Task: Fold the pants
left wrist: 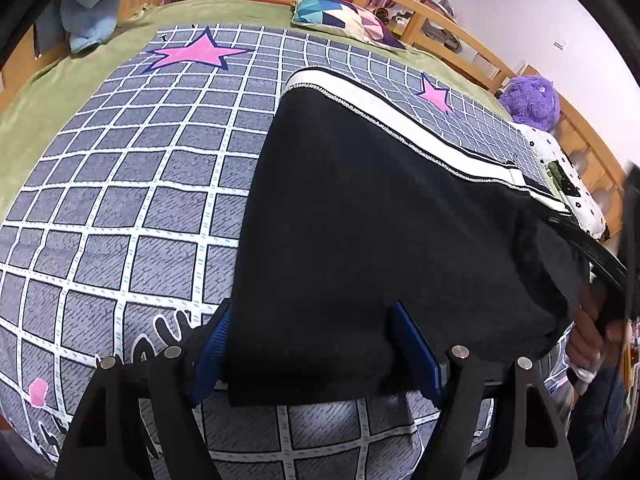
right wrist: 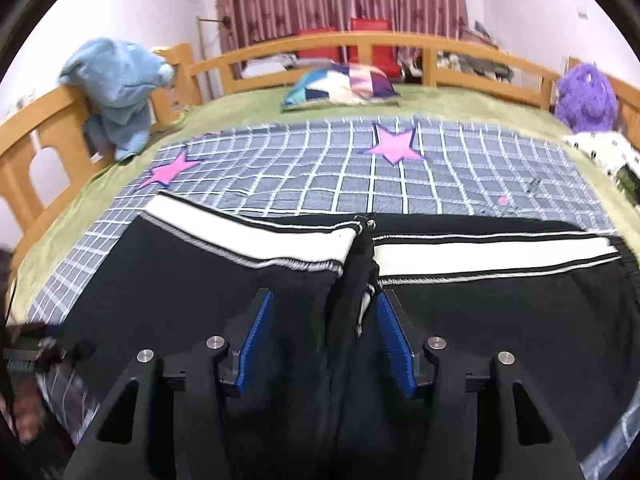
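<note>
black pants (right wrist: pixel 200 280) lay flat on the bed (right wrist: pixel 400 192), apparently legs stacked, crosswise folds left; left gripper (left wrist: pixel 312 344) and right gripper (right wrist: pixel 324 336) released, straddling cloth.

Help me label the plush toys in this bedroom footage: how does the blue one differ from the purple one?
The blue plush toy hangs limp over the wooden bed rail at the left; the purple plush toy sits by the rail at the right. The blue one looks smooth and floppy, the purple one round and shaggy. Both are soft toys at the edge of the bed.
</note>
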The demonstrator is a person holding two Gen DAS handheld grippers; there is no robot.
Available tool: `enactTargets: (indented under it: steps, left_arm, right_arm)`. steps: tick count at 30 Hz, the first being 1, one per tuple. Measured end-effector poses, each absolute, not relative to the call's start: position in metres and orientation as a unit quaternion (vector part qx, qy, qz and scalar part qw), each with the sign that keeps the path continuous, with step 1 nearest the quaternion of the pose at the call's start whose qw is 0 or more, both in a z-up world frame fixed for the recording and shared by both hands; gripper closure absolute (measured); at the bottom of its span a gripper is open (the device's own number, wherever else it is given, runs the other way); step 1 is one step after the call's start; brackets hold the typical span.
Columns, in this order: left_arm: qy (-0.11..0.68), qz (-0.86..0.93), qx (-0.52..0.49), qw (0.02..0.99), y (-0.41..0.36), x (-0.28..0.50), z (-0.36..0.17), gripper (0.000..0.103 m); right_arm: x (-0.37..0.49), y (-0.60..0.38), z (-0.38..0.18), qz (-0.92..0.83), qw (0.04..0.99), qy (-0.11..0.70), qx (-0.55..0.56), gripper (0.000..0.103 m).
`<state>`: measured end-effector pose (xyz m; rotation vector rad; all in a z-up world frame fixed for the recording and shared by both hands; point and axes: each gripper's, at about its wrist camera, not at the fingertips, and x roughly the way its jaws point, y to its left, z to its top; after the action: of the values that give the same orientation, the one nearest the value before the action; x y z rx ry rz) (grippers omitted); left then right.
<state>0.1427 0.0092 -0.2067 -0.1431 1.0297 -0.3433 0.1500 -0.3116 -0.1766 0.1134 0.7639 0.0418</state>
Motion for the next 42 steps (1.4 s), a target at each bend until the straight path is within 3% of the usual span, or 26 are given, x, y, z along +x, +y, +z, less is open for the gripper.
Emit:
enactTargets:
  steps: [1, 2, 5, 8, 11, 14, 16, 17, 18, 27, 35, 42]
  left_arm:
    - [0.489, -0.163, -0.067, 0.854, 0.007, 0.144, -0.208, 0.027]
    - [0.488, -0.164, -0.065, 0.855, 0.007, 0.145, -0.208, 0.027]
    - [0.488, -0.167, -0.066, 0.854, 0.010, 0.145, -0.207, 0.027]
    - [0.486, -0.163, -0.082, 0.855, 0.016, 0.148, -0.204, 0.027]
    - [0.488, -0.161, -0.081, 0.854, 0.016, 0.150, -0.202, 0.027]
    - [0.489, -0.152, -0.067, 0.856, 0.017, 0.147, -0.201, 0.027]
    - [0.488, -0.144, -0.071, 0.858, 0.021, 0.146, -0.200, 0.028]
    - [0.487, -0.141, -0.077, 0.859, 0.024, 0.145, -0.199, 0.029]
    - [0.485, -0.141, -0.080, 0.859, 0.026, 0.145, -0.198, 0.029]
    - [0.481, -0.125, -0.070, 0.865, 0.032, 0.138, -0.194, 0.042]
    - [0.470, -0.143, -0.071, 0.868, 0.026, 0.148, -0.173, 0.044]
    - [0.474, -0.129, -0.080, 0.867, 0.021, 0.178, -0.172, 0.044]
  right_arm:
    - [0.162, -0.308, -0.184, 0.023, 0.918, 0.393, 0.051, 0.090]
    - [0.170, -0.304, -0.190, 0.032, 0.911, 0.409, 0.042, 0.094]
    - [0.170, -0.302, -0.183, 0.005, 0.929, 0.371, -0.003, 0.096]
    - [0.173, -0.346, -0.185, 0.014, 0.914, 0.383, 0.132, 0.095]
    - [0.179, -0.330, -0.211, -0.010, 0.904, 0.422, 0.075, 0.088]
    - [0.170, -0.318, -0.200, -0.018, 0.907, 0.419, 0.033, 0.079]
    - [0.153, -0.328, -0.186, -0.024, 0.908, 0.411, 0.075, 0.066]
    - [0.143, -0.330, -0.179, -0.021, 0.909, 0.407, 0.090, 0.049]
    - [0.134, -0.330, -0.175, -0.013, 0.909, 0.404, 0.099, 0.040]
    - [0.054, -0.333, -0.169, -0.063, 0.918, 0.390, 0.025, 0.039]
    - [0.008, -0.446, -0.170, -0.196, 0.901, 0.372, 0.103, 0.039]
    - [0.011, -0.538, -0.209, -0.237, 0.866, 0.390, 0.205, 0.038]
